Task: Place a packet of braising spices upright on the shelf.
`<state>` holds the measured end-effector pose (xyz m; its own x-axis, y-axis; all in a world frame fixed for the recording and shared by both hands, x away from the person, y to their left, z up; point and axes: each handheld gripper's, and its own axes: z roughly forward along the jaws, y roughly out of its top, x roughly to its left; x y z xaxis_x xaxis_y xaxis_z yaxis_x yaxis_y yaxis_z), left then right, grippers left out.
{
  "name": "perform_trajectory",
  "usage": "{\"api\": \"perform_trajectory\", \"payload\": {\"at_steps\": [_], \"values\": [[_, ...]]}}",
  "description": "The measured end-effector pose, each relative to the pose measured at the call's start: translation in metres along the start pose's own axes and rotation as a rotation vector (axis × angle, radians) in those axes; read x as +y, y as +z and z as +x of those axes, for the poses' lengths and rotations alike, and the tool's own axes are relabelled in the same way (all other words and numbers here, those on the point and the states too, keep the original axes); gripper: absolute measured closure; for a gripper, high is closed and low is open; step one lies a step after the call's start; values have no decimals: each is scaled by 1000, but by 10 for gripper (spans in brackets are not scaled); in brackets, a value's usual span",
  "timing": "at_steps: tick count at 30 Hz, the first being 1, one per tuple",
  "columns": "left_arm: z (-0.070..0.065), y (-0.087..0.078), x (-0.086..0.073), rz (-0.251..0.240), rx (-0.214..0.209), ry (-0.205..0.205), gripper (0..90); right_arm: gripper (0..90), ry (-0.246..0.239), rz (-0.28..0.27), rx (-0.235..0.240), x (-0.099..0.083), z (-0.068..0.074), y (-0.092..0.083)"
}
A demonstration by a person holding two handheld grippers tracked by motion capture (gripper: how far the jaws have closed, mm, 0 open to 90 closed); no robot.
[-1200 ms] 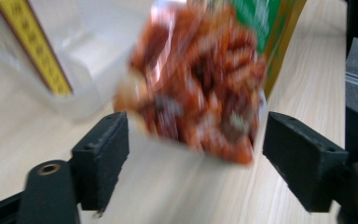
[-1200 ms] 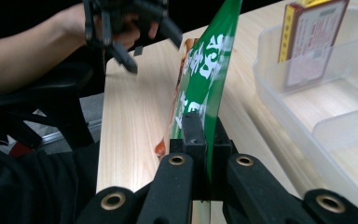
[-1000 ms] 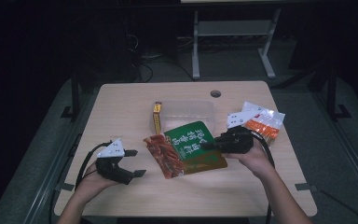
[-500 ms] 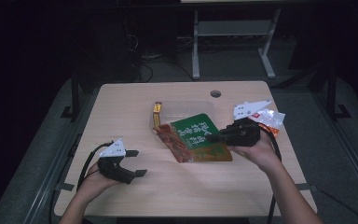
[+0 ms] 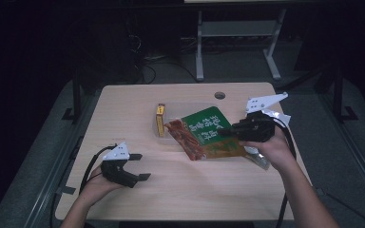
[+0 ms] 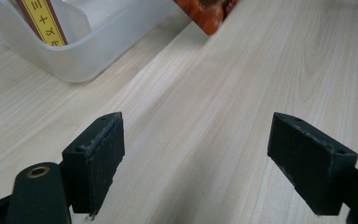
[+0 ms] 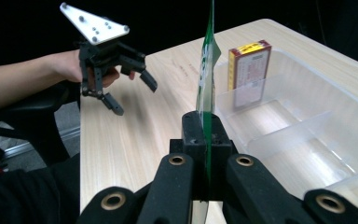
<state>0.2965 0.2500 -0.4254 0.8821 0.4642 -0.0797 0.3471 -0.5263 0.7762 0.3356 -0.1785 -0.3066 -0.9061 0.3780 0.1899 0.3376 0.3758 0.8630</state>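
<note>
Green snack packet (image 5: 209, 133): clamped edge-on in my right hand-held gripper (image 5: 225, 132), raised over the clear tray (image 7: 307, 126). Left hand-held gripper (image 5: 140, 166): released, well apart.

Right tool (image 7: 204, 135) pinches green packet (image 7: 207, 70) edge-on — beside clear tray (image 7: 307, 135).

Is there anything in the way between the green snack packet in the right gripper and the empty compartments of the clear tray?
Nothing visible blocks it. The right gripper is shut on the green snack packet, held over the clear tray. The yellow-and-red box stands upright in the far end compartment; the nearer compartments look empty. The left gripper waits open, off to the side.
</note>
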Motion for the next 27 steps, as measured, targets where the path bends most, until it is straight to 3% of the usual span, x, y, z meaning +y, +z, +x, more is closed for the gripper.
{"api": "perform_trajectory", "payload": {"at_steps": [4,12,27], "values": [[-1,2,0,20,-1,21,183,900,13,-14,-30,7,-2,-4],[-1,3,0,22,7,19,169,900,29,-18,-79,23,-10,-4],[-5,9,-1,34,3,28,148,900,17,-11,-156,61,-18,6]]}}
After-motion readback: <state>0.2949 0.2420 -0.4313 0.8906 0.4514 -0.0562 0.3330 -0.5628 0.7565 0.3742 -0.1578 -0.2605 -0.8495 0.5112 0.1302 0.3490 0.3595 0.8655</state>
